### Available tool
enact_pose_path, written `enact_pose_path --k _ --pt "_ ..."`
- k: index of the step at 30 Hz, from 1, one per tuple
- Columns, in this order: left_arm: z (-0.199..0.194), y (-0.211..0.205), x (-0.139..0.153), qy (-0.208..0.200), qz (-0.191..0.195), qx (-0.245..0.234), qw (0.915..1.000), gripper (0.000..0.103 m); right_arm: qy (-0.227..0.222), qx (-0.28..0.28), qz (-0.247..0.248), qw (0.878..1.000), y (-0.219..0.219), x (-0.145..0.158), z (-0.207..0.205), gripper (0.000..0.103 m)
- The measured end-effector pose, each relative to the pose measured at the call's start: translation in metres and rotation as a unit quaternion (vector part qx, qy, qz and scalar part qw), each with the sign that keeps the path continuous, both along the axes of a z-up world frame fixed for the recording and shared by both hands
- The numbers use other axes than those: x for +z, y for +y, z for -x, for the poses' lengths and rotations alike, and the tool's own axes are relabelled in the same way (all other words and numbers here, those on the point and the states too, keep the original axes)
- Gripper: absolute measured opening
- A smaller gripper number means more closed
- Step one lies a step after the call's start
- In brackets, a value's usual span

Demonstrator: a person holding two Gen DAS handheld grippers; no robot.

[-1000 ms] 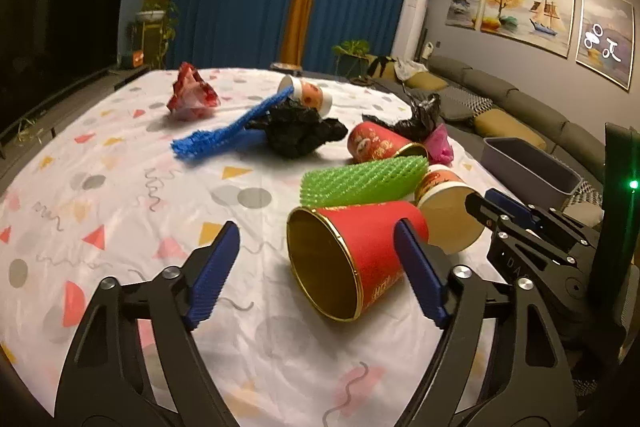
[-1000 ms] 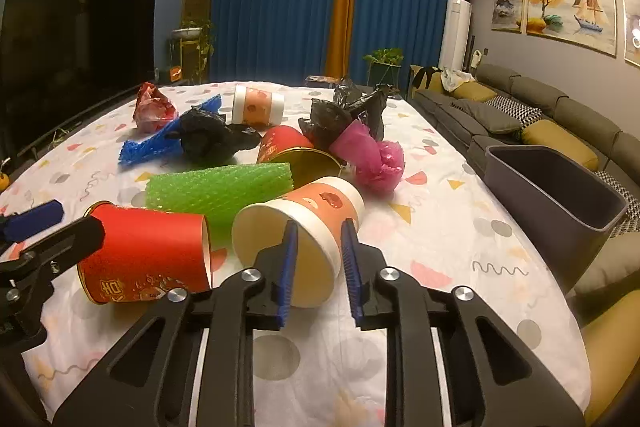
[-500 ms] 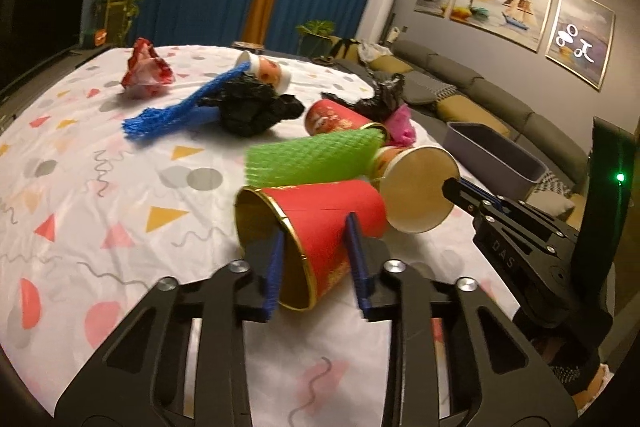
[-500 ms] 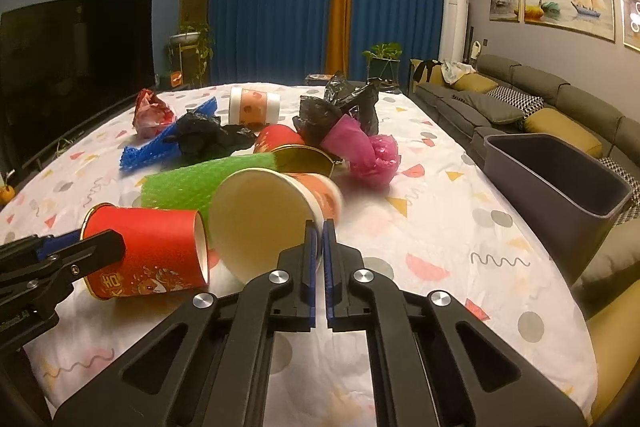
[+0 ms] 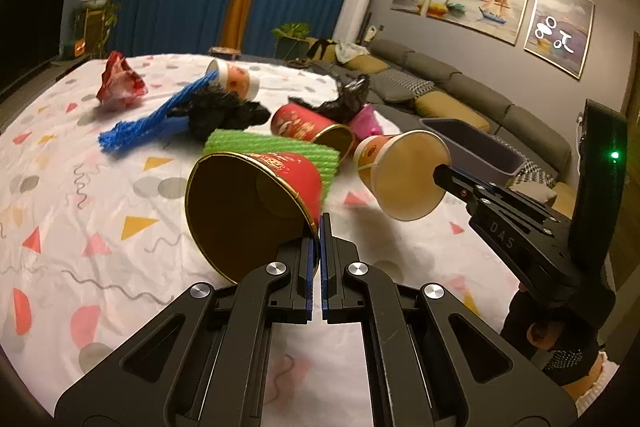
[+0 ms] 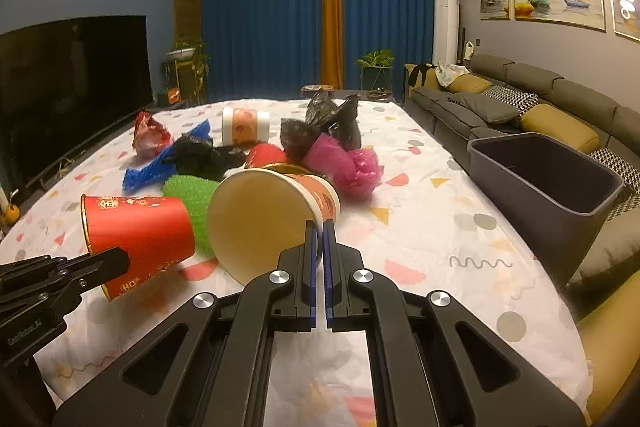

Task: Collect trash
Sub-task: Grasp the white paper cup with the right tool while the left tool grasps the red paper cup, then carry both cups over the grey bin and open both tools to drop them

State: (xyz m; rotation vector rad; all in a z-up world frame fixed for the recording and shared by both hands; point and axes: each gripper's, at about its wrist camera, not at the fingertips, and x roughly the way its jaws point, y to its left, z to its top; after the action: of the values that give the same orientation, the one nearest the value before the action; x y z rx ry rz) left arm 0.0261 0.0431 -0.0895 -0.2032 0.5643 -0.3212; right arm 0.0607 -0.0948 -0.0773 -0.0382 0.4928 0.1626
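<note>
Red paper, gold inside: the red cup (image 5: 256, 203) is sitting at the centre of the left wrist view, its rim pinched by the left gripper (image 5: 320, 227), whose jaws are pressing together on the cup wall. At centre right of that frame, the right gripper (image 6: 319, 231) is clamping the rim of the white cup (image 6: 264, 223) the same way. More trash is lying on the patterned tablecloth (image 6: 440, 227) behind: a green net sleeve (image 5: 276, 149), a blue net (image 5: 152, 121) and black bags (image 6: 320, 127). The grey bin (image 6: 540, 187) is standing at the right edge of the right wrist view.
</note>
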Motion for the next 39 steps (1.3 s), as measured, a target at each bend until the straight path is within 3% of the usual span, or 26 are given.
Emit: enact_pose_path --k 16,29,39 --pt "-0.013 -0.043 0.044 -0.055 -0.029 -0.02 0.9979 0.002 -0.05 -0.042 -0.025 0.998 -0.042 0.03 0.014 0.004" --pt "-0.059 -0.136 0.084 -0.102 -0.038 -0.095 0.9895 0.002 -0.103 -0.143 -0.026 0.984 -0.118 0.059 0.011 0.004" --pt "-0.102 -0.212 0.094 -0.116 -0.041 -0.149 0.9811 0.002 -0.12 -0.213 -0.03 0.969 -0.179 0.071 -0.006 0.004"
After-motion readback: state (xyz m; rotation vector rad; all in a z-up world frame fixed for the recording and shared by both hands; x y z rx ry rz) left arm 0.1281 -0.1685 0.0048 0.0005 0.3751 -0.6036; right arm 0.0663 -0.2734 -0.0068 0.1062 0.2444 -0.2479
